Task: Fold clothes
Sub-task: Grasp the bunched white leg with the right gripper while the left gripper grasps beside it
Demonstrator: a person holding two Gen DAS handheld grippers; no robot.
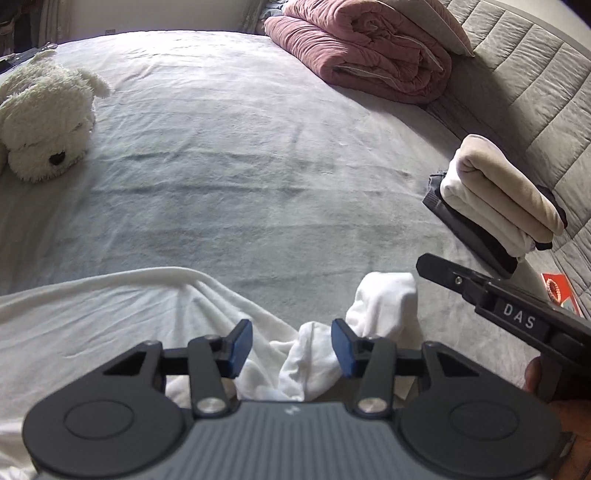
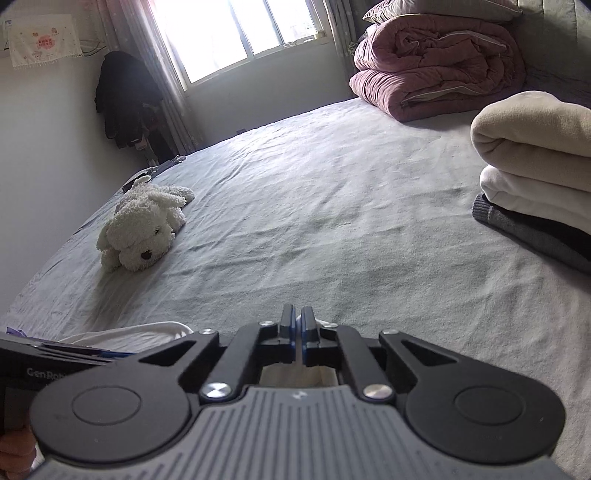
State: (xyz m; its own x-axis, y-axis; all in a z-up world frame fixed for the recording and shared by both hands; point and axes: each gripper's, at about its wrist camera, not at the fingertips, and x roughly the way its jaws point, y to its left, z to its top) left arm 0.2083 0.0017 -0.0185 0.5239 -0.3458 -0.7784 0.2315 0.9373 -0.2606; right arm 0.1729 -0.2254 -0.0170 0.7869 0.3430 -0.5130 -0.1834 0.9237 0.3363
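A white garment [image 1: 92, 325] lies crumpled on the grey bed sheet [image 1: 240, 166] at the near edge. My left gripper [image 1: 291, 349] is open, its blue pads on either side of a bunched fold of the garment. My right gripper [image 2: 298, 332] is shut on a piece of the white garment [image 2: 291, 374], which shows under and just beyond its fingers. In the left wrist view the right gripper [image 1: 428, 266] comes in from the right, beside a raised white corner [image 1: 388, 295]. A stack of folded clothes [image 1: 498, 199] sits at the right.
A white plush dog [image 1: 44, 125] lies at the left of the bed. A rolled pink quilt [image 1: 362, 55] lies at the far right by the grey padded headboard [image 1: 535, 85]. An orange packet [image 1: 557, 291] lies by the bed edge. A window [image 2: 236, 33] is beyond the bed.
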